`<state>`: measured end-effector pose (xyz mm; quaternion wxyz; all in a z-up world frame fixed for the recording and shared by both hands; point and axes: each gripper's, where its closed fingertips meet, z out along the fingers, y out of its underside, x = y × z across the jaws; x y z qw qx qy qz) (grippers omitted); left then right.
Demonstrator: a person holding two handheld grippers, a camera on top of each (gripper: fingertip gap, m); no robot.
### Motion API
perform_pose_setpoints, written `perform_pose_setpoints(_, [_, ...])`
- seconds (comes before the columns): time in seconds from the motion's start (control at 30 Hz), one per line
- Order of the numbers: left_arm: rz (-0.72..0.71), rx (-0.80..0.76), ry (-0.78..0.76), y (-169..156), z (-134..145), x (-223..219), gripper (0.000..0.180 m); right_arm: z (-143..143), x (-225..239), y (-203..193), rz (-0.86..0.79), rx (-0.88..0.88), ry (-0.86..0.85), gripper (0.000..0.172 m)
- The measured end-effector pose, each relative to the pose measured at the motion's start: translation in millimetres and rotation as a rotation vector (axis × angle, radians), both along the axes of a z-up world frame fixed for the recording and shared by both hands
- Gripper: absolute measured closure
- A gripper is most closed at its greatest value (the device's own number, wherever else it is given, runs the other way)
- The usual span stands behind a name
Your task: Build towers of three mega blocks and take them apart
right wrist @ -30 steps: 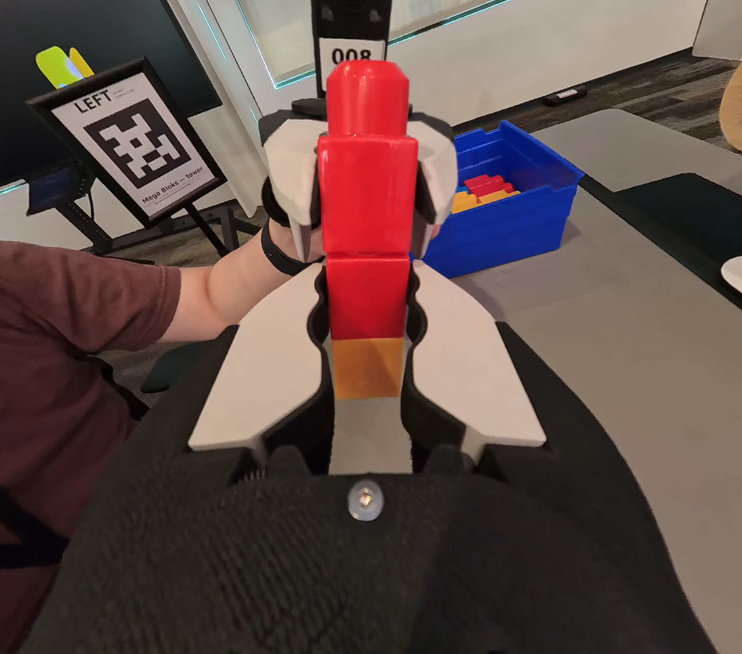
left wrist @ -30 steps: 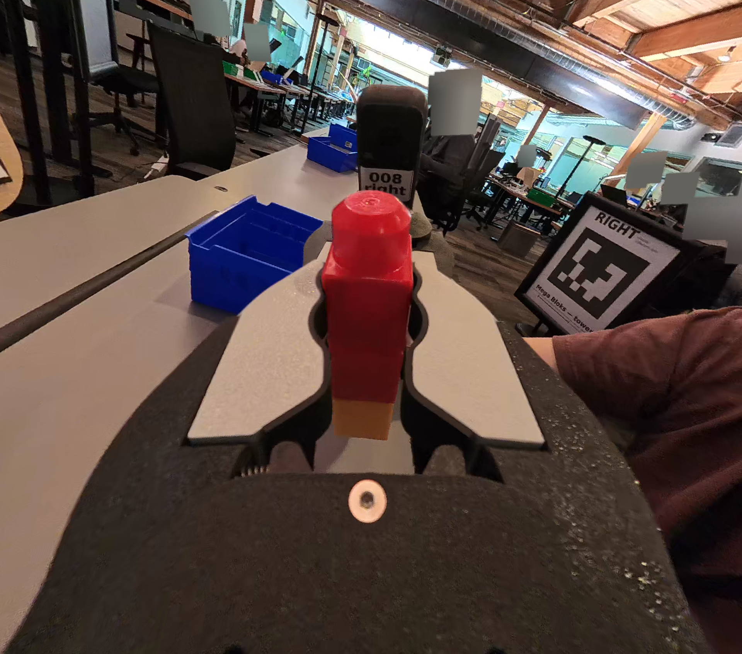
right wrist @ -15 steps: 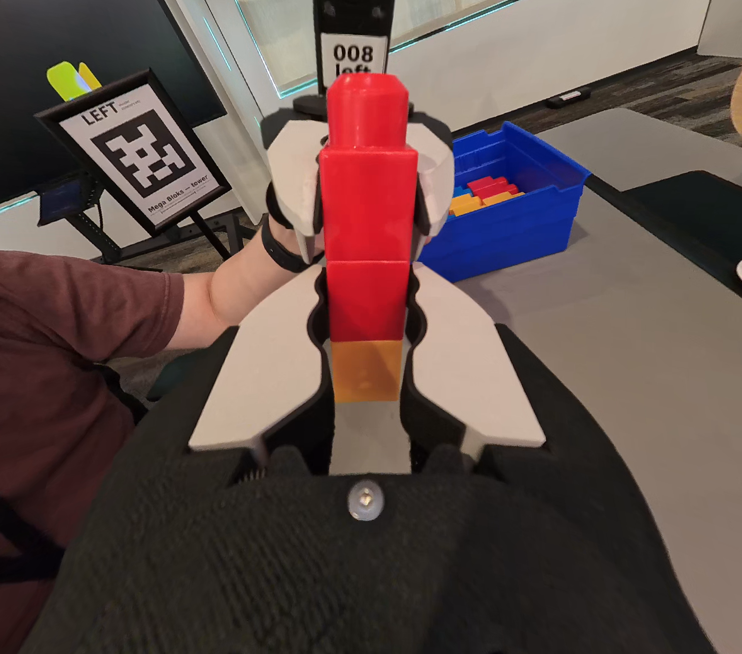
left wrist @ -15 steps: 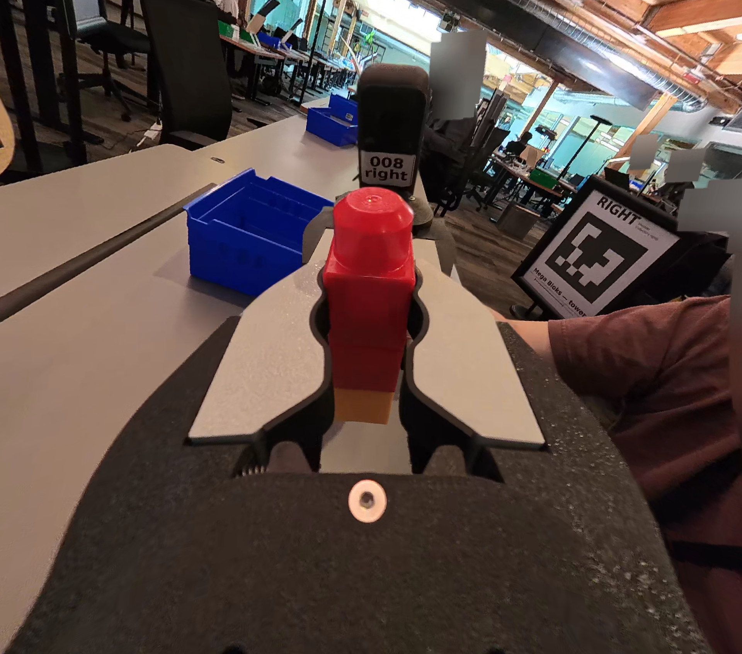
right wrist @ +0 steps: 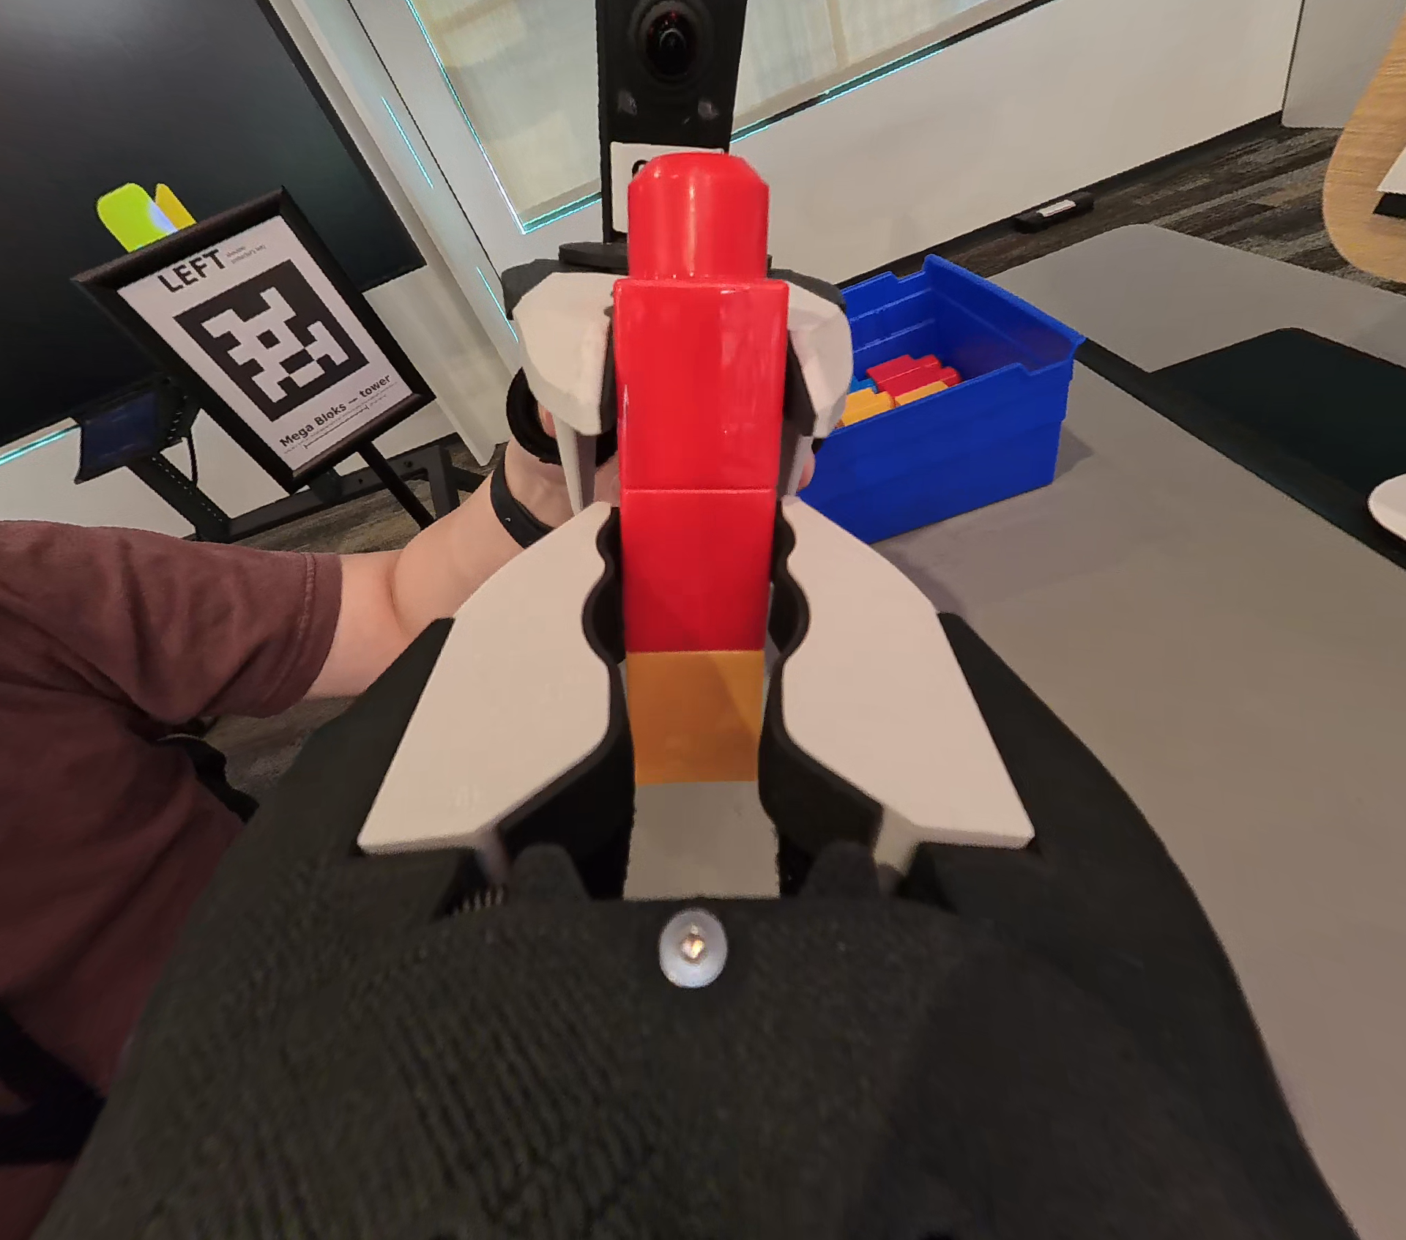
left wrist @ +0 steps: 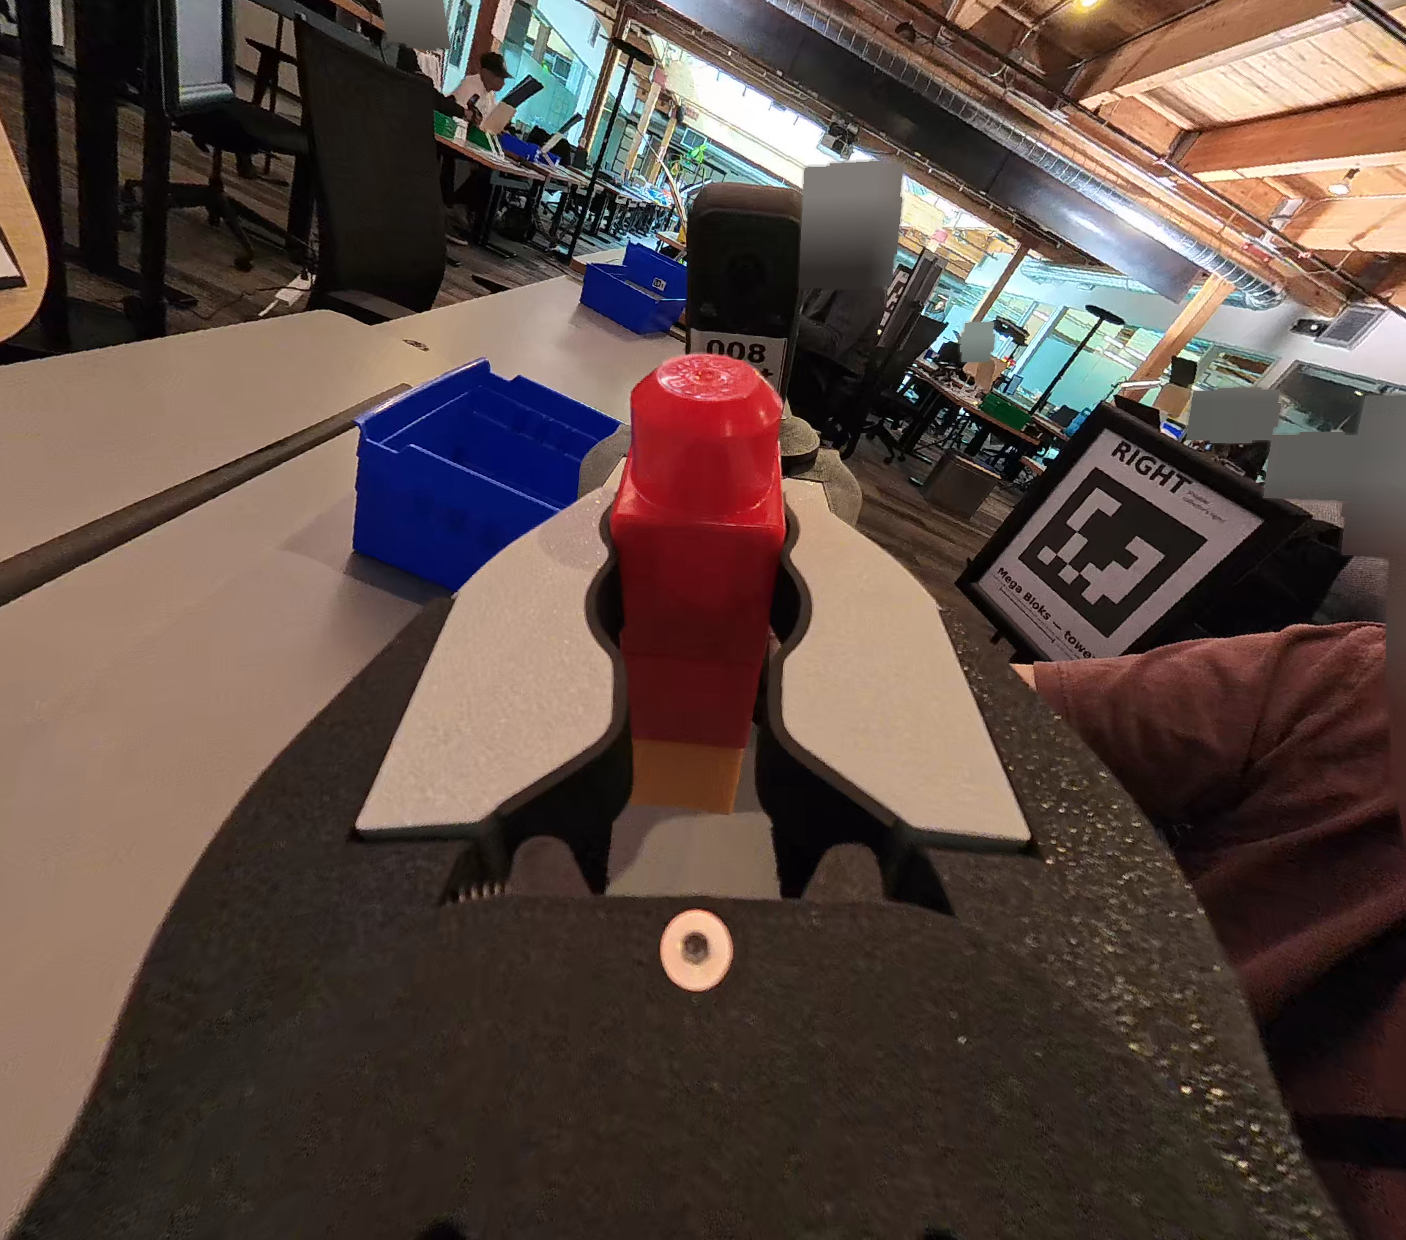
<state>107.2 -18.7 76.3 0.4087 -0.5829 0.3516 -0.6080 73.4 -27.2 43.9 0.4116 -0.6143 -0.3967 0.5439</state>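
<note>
A tower of three mega blocks stands upright between both grippers: a top red block [left wrist: 696, 564] [right wrist: 698, 382] with its stud up, a middle red block [left wrist: 692, 697] [right wrist: 696, 568], and an orange block [left wrist: 685, 773] [right wrist: 694, 716] at the bottom. My left gripper [left wrist: 696, 518] is shut on the top red block; the right wrist view shows its fingers [right wrist: 567, 366] pressed on that block's sides. My right gripper [right wrist: 696, 515] is shut on the middle red block, just under the left one. The tower is held above the grey table [left wrist: 190, 671].
An empty blue bin [left wrist: 472, 480] sits on the table to the left. A blue bin [right wrist: 959, 435] with red, orange and blue blocks stands behind the tower. Framed marker signs [left wrist: 1118, 557] [right wrist: 266, 336] stand off the table. The person's arm [right wrist: 228, 617] is on the left. The grippers' ends are close to 4 cm from one another.
Both grippers swayed a little with the tower. The three blocks stay joined and both grasps are unchanged.
</note>
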Motion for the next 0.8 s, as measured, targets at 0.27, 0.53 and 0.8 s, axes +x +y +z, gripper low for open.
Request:
perform_pose_setpoints(0.27, [0.004, -0.061, 0.089, -0.5, -8.2, 0.0, 0.135, -8.7, -1.3, -3.1, 0.05, -0.057, -0.045, 0.135])
perform_pose_setpoints(0.53, [0.033, -0.07, 0.073, 10.1, -10.4, -10.5, 0.113, 41.0, 42.6, 17.8, -0.059, -0.084, 0.235, 0.135])
perform_pose_setpoints(0.8, [-0.063, -0.053, 0.106, -18.2, -34.5, 41.2, 0.139, 42.6, 42.9, 18.0, -0.065, -0.057, 0.253, 0.135])
